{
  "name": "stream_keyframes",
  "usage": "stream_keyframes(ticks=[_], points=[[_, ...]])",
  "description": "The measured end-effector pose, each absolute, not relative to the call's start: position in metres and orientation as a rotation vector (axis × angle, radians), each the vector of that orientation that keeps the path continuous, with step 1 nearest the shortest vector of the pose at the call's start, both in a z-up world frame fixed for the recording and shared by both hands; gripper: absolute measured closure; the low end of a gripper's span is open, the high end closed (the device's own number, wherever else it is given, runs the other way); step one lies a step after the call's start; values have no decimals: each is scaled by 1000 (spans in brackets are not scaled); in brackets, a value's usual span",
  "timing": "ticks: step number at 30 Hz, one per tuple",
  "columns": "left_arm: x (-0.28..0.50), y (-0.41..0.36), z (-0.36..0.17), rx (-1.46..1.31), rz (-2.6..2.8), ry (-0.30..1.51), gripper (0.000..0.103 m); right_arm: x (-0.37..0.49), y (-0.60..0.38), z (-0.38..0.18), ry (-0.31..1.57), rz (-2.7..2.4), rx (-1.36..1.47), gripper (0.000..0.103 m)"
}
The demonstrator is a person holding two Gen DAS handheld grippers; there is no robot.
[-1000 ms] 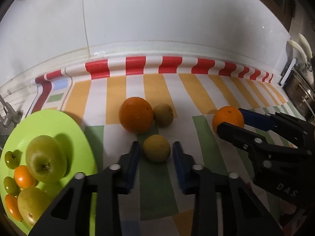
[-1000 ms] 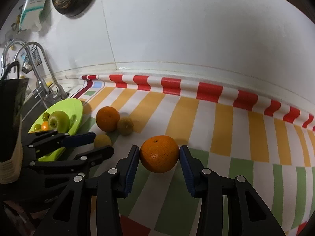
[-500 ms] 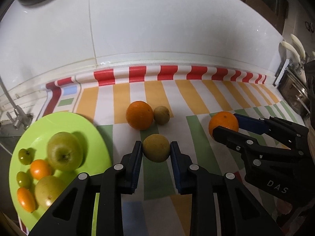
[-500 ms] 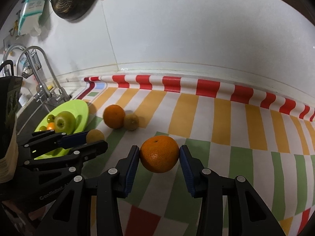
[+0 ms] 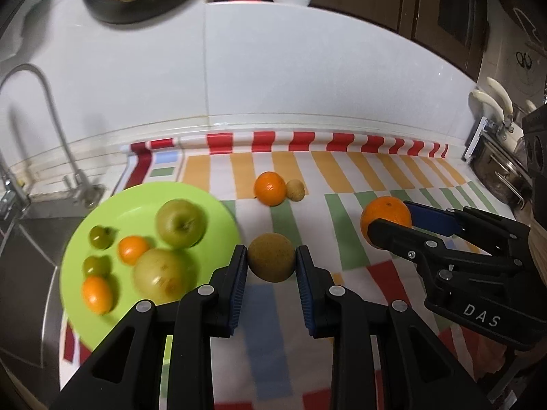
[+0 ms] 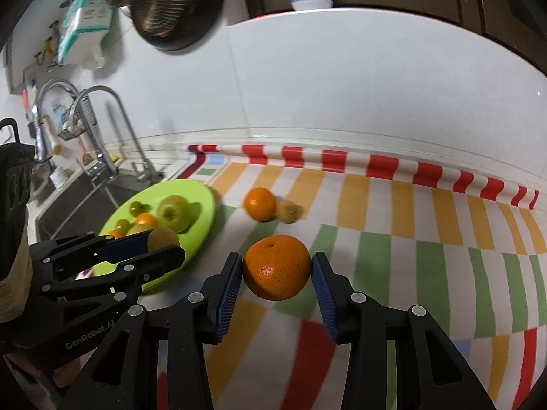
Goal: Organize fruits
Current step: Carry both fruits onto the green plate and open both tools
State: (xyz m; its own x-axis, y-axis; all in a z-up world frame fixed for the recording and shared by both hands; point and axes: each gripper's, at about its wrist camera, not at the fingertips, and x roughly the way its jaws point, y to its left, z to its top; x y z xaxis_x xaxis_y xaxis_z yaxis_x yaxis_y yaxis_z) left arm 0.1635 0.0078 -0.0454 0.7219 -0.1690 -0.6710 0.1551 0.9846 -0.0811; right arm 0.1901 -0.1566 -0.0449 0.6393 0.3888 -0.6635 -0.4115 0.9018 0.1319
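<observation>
Clearly both fruits were firm, round and roll-prone: left tongs (image 5: 271, 263) clenched the brownish fruit (image 5: 271, 257) across its middle, right tongs (image 6: 277, 268) the orange (image 6: 277, 266).

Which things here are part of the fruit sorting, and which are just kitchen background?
Job: brown fruit in left gripper, orange in right gripper, green plate, loose orange, small brown fruit.
Background: faucet, colander, striped cloth.

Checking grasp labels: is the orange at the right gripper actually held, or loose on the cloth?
Held. The right gripper has both blue pads pressed on the orange, one on each side.
</observation>
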Motion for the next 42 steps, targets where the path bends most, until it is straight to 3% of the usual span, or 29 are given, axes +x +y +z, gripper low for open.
stream_keyframes(ticks=[17,38,42], points=[[98,83,-46,-50,-54,736,74,140,-79,-38,742,584,-84,60],[146,117,-84,-90,-32,832,74,205,-25,-69,804,633,-161,60],[151,117,-86,-94,-28,844,58,217,-23,-76,826,645,-136,56]])
